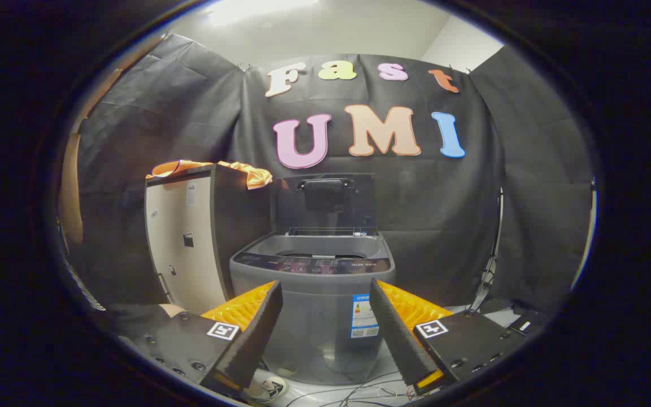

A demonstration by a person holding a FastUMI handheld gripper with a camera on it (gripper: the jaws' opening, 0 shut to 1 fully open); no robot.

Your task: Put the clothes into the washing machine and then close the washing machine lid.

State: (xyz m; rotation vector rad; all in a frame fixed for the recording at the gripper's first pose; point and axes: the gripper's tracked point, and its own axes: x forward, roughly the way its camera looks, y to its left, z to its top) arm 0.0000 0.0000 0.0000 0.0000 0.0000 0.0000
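Observation:
A grey top-loading washing machine (pixel 313 299) stands ahead of me, beyond the fingers, with its lid (pixel 325 200) raised upright at the back and the tub open. An orange cloth (pixel 221 168) lies on top of a tall beige cabinet (pixel 187 243) to the left of the machine, one end drooping over the cabinet's corner. My gripper (pixel 325 333) is open, its two fingers spread wide with nothing between them, well short of the machine's front.
The cabinet stands close beside the washer's left side. Cables (pixel 359 393) lie on the pale floor below the machine. A person's shoe (pixel 266 389) shows under the left finger. A thin stand (pixel 489 271) leans by the wall on the right.

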